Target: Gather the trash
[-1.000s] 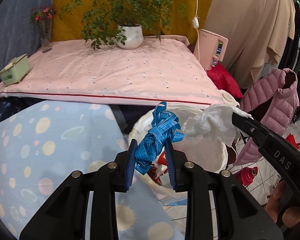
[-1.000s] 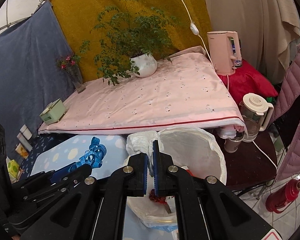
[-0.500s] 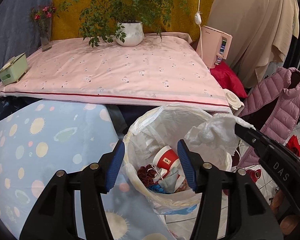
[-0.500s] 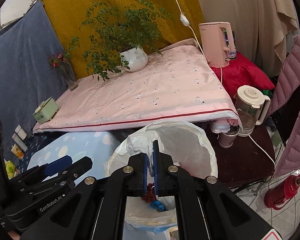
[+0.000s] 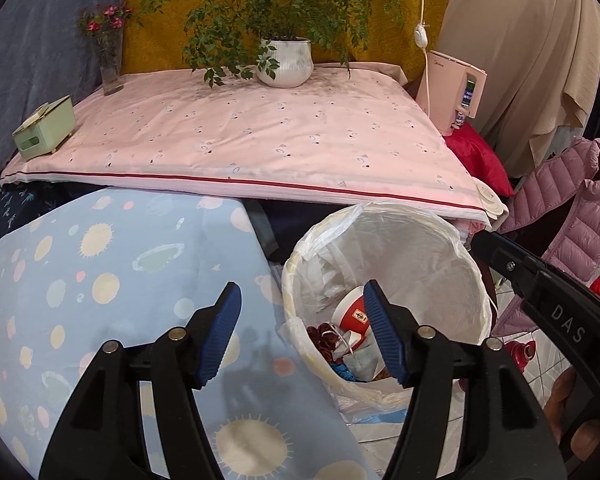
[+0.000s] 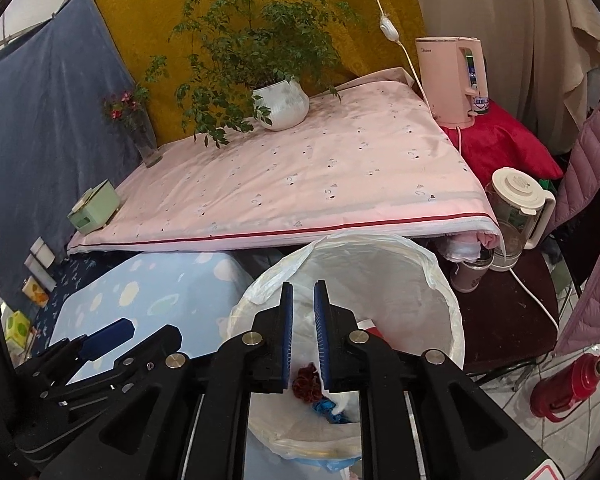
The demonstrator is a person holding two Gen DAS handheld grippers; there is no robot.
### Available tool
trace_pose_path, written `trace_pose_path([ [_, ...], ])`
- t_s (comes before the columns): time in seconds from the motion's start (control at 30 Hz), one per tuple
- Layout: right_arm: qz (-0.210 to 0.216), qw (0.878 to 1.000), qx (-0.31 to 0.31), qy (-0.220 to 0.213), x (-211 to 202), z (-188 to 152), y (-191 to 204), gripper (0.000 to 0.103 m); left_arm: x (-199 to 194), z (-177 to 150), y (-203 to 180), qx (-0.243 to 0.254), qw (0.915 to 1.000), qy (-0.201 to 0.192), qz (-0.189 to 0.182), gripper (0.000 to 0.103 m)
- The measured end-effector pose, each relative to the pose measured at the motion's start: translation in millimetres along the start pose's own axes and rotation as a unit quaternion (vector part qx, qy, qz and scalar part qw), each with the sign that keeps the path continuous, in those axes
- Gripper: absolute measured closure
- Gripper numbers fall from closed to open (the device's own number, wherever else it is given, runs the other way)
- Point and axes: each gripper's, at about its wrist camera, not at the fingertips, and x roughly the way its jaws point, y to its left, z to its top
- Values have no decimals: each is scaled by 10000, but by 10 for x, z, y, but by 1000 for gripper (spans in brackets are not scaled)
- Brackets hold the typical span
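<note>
A round bin with a white plastic liner [image 5: 419, 220] [image 6: 439, 264] stands on the floor below the pink table's front edge. Inside lie a red-and-white cup [image 5: 351, 312], a dark red scrap [image 6: 305, 384] and the crumpled blue tape [image 6: 323, 406]. My left gripper [image 5: 301, 292] hangs over the bin's left rim, its jaws opening wide with nothing between them. My right gripper [image 6: 303, 286] points down into the bin; its jaws are opening, a narrow gap shows, and nothing is pressed between the pads. In the left wrist view its black finger [image 5: 539, 280] reaches over the right rim, bare.
A light blue cloth with suns and planets [image 5: 100, 280] lies left of the bin. The pink-covered table [image 5: 260, 132] bears a potted plant [image 5: 286, 60], a green box [image 5: 46, 128] and a flower vase [image 5: 110, 64]. A blender jug [image 6: 519, 216], red flask [image 6: 571, 384] and pink jacket [image 5: 571, 216] crowd the right.
The blue tape left my left gripper and fell into the bin, and those jaws spread wide. The white tissue is gone from my right gripper, whose jaws parted slightly as it sank toward the bin.
</note>
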Motion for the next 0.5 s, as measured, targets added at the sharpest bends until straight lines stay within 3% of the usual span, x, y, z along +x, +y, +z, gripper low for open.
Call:
trace_pose_path([
  [0.17,28,10000,-72,-5,-19,-1,63,78,-23,-47,73,-49,10000,-7,56,42],
  [0.33,-47,9998,-191,10,-56,-40,132,76,-46,-114,139,-106,9999,1,123,41],
  [0.4,-104,9996,-246,24,-68,-59,164,75,-70,-147,168,-138,9997,-18,182,34],
  [0.5,-178,9992,-344,73,-81,-113,214,70,-125,-214,212,-160,9995,-73,265,33],
])
